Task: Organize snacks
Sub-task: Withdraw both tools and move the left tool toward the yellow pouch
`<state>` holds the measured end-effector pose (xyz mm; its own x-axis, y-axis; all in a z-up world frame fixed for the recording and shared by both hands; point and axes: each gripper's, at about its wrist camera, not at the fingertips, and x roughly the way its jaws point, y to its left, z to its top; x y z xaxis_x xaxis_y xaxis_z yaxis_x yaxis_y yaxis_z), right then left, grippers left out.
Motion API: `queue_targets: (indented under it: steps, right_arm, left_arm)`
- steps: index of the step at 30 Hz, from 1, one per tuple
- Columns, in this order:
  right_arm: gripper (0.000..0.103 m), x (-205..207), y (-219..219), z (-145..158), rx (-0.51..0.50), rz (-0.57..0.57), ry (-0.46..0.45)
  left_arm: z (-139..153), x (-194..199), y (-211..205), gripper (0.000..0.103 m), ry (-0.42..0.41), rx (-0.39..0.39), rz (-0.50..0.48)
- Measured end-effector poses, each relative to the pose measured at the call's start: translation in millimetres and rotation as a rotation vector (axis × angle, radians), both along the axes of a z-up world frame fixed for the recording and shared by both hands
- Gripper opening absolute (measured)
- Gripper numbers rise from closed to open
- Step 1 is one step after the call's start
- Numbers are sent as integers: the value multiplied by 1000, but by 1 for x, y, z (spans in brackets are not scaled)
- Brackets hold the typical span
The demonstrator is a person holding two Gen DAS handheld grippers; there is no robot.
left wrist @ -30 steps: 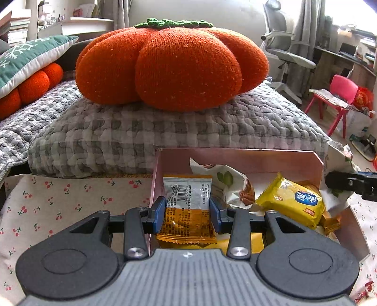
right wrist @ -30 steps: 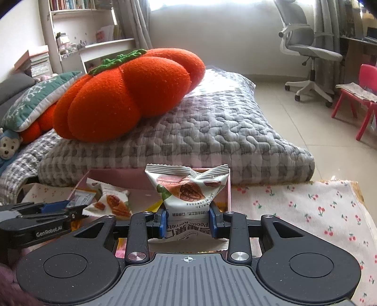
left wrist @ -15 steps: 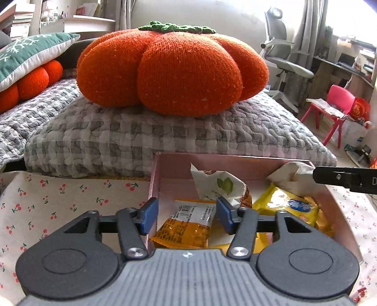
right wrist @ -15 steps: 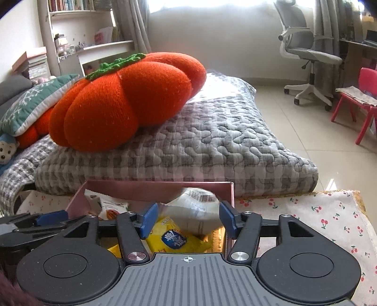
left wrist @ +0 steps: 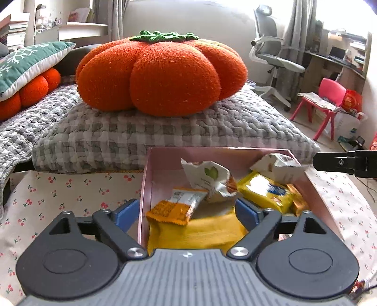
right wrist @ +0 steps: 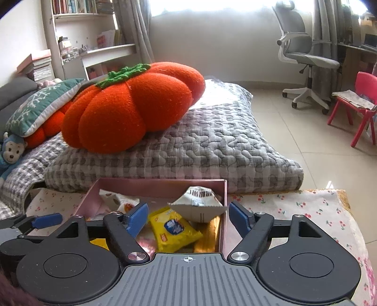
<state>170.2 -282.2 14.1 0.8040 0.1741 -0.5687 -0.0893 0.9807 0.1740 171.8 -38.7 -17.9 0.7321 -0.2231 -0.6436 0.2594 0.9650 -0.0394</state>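
My left tongs (left wrist: 187,210) and right tongs (right wrist: 188,217) have just been opening wide, holding nothing, hovering over the pink box (left wrist: 145,186) near its walls.

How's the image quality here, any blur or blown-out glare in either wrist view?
Left wrist view: the big yellow packet in the pink box is motion-smeared; the top-right corner is washed out. Right wrist view: the window is blown out, with glare on the grey quilt; fisheye bending throughout.

Snack packets (left wrist: 264,191) in box (left wrist: 212,154)
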Motion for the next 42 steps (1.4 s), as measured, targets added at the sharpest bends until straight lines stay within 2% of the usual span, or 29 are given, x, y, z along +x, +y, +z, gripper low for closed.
queue_targets:
  steps: [2, 11, 19, 24, 32, 37, 42]
  right_arm:
    - [84, -10, 0, 2, -8, 7, -2]
    - [92, -58, 0, 11, -22, 39, 1]
    - [95, -101, -4, 15, -15, 57, 3]
    - [96, -125, -6, 12, -12, 61, 11]
    - [99, -155, -13, -12, 13, 71, 21]
    - [99, -164, -20, -26, 5, 27, 21]
    - [101, -180, -33, -28, 32, -40, -20]
  left_arm:
    - [2, -8, -1, 91, 0, 10, -9]
    - [12, -50, 0, 100, 7, 22, -36]
    - [17, -87, 4, 102, 24, 42, -54]
    - [16, -105, 13, 102, 45, 56, -30]
    - [2, -126, 28, 103, 46, 51, -3]
    - [-4, -136, 38, 103, 61, 30, 5]
    - [-8, -148, 49, 103, 8, 83, -26]
